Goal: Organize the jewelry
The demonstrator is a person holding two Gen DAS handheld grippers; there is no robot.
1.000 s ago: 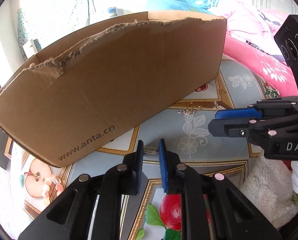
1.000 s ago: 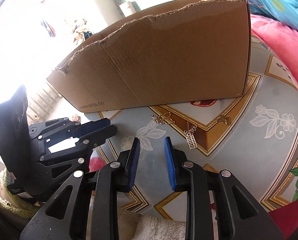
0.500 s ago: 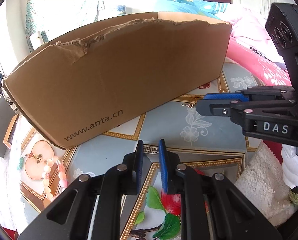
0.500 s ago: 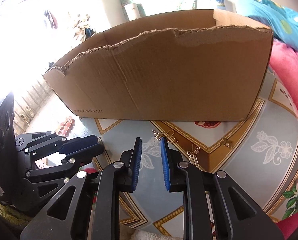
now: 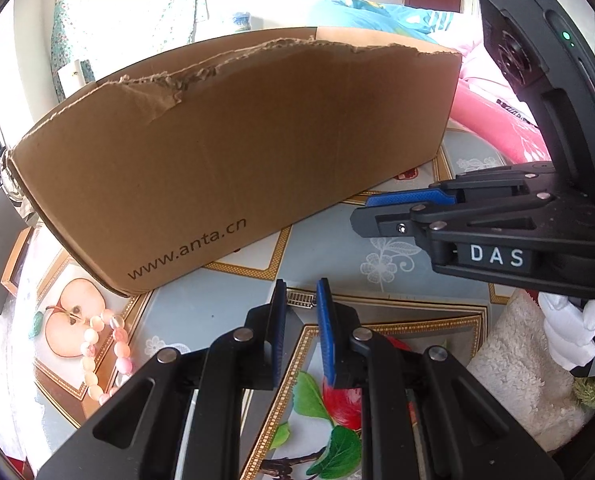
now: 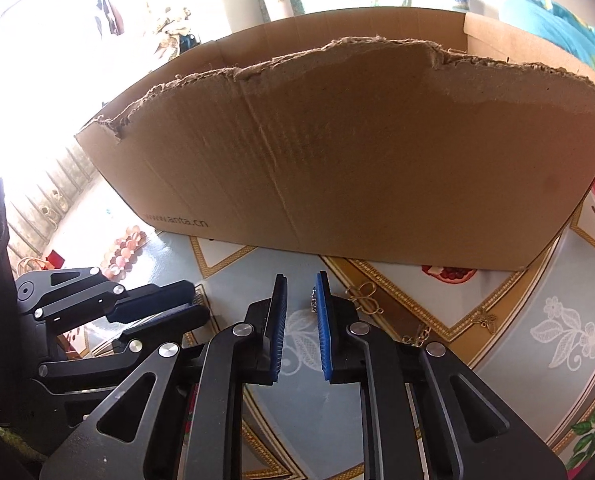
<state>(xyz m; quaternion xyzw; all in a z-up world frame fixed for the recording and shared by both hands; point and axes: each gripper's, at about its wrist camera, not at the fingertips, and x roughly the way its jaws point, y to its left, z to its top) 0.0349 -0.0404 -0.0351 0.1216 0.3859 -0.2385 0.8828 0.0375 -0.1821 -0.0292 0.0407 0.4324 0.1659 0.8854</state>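
My left gripper [image 5: 300, 296] is shut on a small metal clasp piece [image 5: 300, 298], held low over the patterned tablecloth in front of a torn cardboard box [image 5: 233, 160]. My right gripper [image 6: 300, 292] is open and empty; it also shows in the left wrist view [image 5: 361, 212]. A small silver piece [image 6: 314, 300] peeks out by its right finger. Gold jewelry [image 6: 363, 298] and a gold chain [image 6: 415, 334] lie on the cloth just right of it. A pink bead bracelet [image 5: 101, 356] lies left of the left gripper.
The box [image 6: 337, 152] stands open-topped across the far side of both views. A fluffy white cloth [image 5: 525, 364] lies at the near right. Pink bedding [image 5: 493, 120] is behind the table on the right. The left gripper shows in the right wrist view [image 6: 193, 304].
Both grippers have risen and swung left toward the box; its inside now shows. The right gripper's jaws have narrowed a little. The left grip on the clasp piece is unchanged.
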